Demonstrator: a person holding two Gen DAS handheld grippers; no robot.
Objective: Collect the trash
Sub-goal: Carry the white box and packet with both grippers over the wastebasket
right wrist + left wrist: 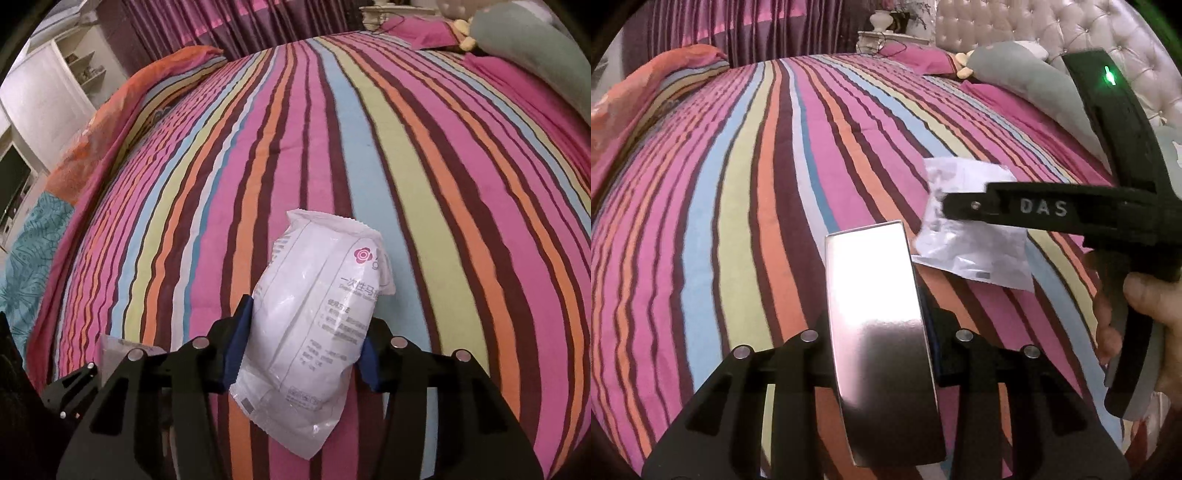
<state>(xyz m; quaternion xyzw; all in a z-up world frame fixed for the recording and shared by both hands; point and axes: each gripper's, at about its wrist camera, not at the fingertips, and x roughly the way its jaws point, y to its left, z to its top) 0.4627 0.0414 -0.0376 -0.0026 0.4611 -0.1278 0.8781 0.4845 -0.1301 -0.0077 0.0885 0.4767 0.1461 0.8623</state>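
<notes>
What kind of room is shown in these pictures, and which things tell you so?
Most likely a bedroom in a home. A wide bed with a striped cover fills both views, a tufted headboard stands at its far end, pillows lie beside it, and long curtains hang behind.

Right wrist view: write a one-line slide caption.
Right gripper clamps a white plastic packet above the striped bedspread.
</notes>
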